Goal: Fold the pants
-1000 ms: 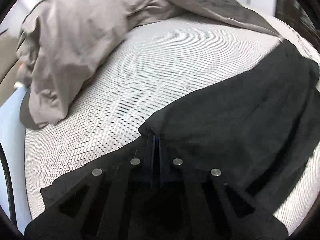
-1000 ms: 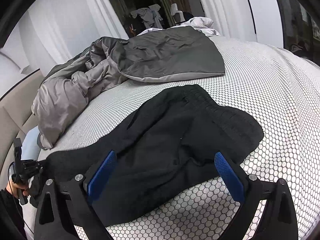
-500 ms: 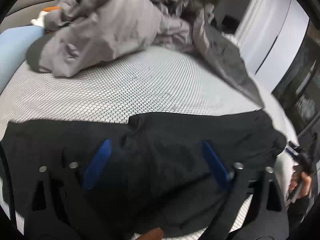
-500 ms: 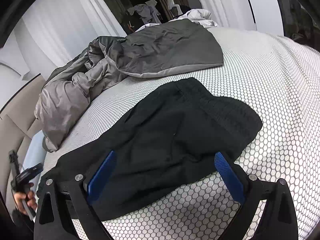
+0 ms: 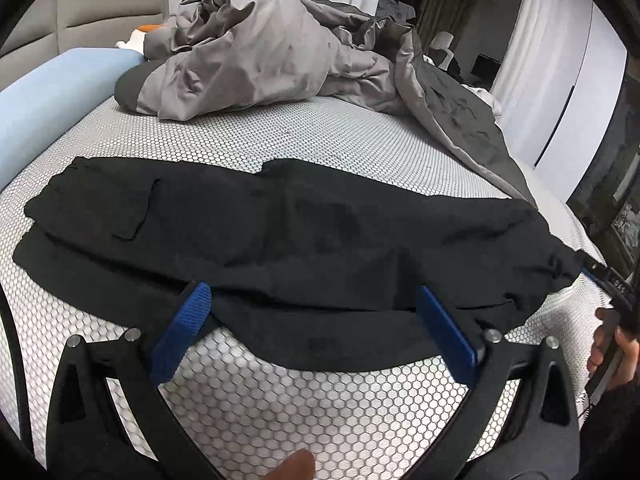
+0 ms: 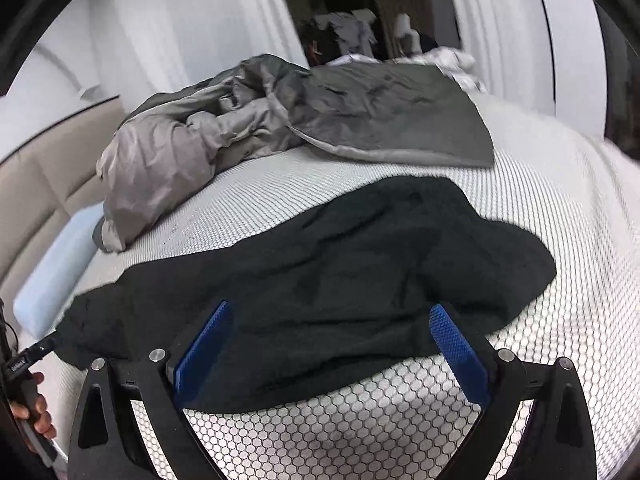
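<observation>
The black pants [image 5: 288,240] lie flat on the bed [image 5: 320,412], stretched from side to side, with one long half folded over the other. The bed has a white cover with a honeycomb pattern. The left tongs [image 5: 316,320] have just been opening and now stand wide apart. The near edge of the pants lies between the blue pads [image 5: 180,332], but the pads do not press on it. The right tongs [image 6: 332,340] are also spread wide, above the near edge of the pants at their other end, and hold nothing. A crumpled grey blanket [image 5: 260,52] is heaped at the far side of the bed, apart from the pants. A light blue pillow [image 5: 48,96] lies by the bed's edge.
</observation>
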A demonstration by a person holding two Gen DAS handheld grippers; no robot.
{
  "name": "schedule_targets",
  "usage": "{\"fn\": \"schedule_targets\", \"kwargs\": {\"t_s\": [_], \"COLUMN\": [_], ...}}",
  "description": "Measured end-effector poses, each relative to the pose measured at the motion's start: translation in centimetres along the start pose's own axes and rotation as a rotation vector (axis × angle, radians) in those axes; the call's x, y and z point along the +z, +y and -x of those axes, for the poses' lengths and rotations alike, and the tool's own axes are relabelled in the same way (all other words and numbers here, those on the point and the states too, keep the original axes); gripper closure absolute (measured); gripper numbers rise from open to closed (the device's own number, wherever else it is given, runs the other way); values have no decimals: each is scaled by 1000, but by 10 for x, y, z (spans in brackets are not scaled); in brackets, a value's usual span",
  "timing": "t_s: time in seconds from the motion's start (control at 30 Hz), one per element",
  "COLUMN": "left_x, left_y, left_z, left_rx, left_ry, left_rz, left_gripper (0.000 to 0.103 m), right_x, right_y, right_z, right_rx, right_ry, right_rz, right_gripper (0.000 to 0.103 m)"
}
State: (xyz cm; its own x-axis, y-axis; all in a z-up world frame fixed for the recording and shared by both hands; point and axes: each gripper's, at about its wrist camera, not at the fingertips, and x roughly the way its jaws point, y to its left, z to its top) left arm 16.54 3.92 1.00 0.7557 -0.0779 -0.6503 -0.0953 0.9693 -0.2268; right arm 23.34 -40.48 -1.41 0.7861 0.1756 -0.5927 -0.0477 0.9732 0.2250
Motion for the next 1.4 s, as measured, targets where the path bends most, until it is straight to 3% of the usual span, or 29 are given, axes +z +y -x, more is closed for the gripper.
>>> {"fn": "schedule_targets", "kwargs": {"t_s": [0.27, 0.47, 0.67, 0.8, 0.9, 1.07, 1.17, 1.27, 1.3, 1.33, 1.4], "left_x": [-16, -18, -15, -17, -19, -17, -20, -19, -17, -15, -13], "left_y": [-13, -14, -4, 12, 25, 30, 35, 41, 42, 42, 44], "left_z": [-8, -18, -27, -35, -45, -74, -108, -123, -123, -120, -116], "left_rx": [-45, -79, -154, -259, -341, -393, -363, -339, -333, -306, -273], "left_ry": [8, 52, 89, 129, 164, 217, 305, 273, 243, 201, 157], "left_rz": [16, 17, 69, 181, 271, 332, 399, 448, 455, 455, 440], "left_gripper": [1, 2, 16, 31, 48, 50, 50, 50, 57, 81, 103], "right_x": [-8, -16, -22, -21, -20, -18, -18, -18, -18, -19, -19], "right_y": [34, 52, 61, 59, 54, 49, 51, 51, 50, 50, 48], "right_z": [12, 9, 6, 7, 6, 6, 5, 3, 3, 2, 1], "right_rx": [-28, -27, -20, -21, -24, -26, -28, -28, -29, -31, -36], "right_ry": [-69, -61, -46, -46, -47, -48, -48, -42, -39, -38, -34], "right_rz": [156, 229, 264, 256, 232, 209, 214, 217, 220, 221, 220], "right_gripper": [2, 2, 2, 2, 2, 2, 2, 2, 2, 2, 2]}}
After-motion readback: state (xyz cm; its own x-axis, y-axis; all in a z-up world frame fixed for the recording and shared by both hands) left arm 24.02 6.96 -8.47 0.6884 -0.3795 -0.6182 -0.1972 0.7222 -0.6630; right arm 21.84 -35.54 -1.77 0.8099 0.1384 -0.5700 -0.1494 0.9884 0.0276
